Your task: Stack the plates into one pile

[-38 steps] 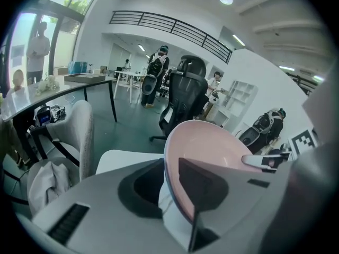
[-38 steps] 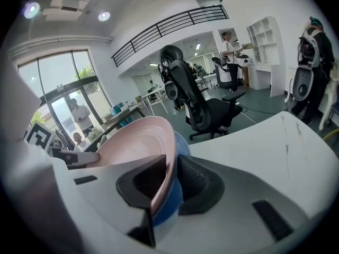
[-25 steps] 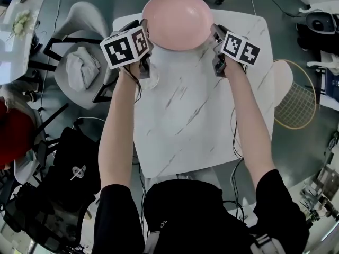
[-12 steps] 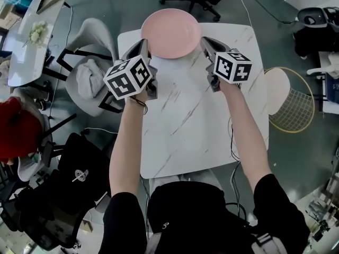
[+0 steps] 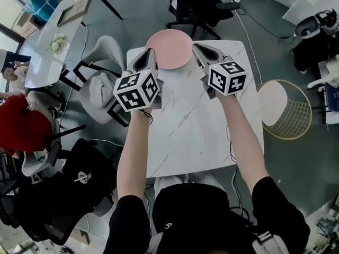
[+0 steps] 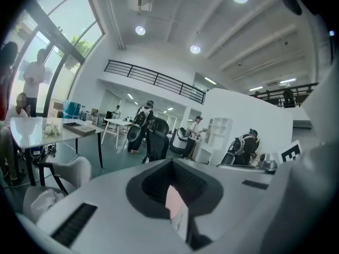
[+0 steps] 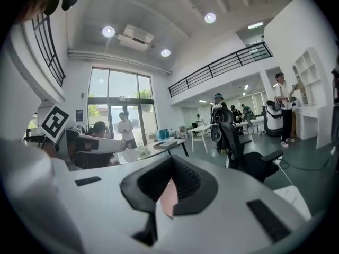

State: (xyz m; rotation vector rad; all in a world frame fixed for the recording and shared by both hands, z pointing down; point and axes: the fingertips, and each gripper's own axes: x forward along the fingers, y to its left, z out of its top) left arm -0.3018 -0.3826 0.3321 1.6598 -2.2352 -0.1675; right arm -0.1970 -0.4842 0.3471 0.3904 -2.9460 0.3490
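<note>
One pink plate lies at the far edge of the white marble table. My left gripper hangs above the table by the plate's left side, my right gripper by its right side. Both are raised well off the tabletop and point nearly level. In the left gripper view the jaws of the left gripper are shut, with only a sliver of the pink plate showing through their notch. The right gripper is shut too, with the same pink sliver in its notch. Neither holds anything.
A pale chair with a grey cloth stands left of the table. Behind the table is a black office chair, and a wire basket sits at its right. A black bag and a person in red are at the lower left.
Both grippers have left the plate's sides, closed their jaws and risen toward the head camera. The plate stays on the table. The head view has pulled back and higher.
</note>
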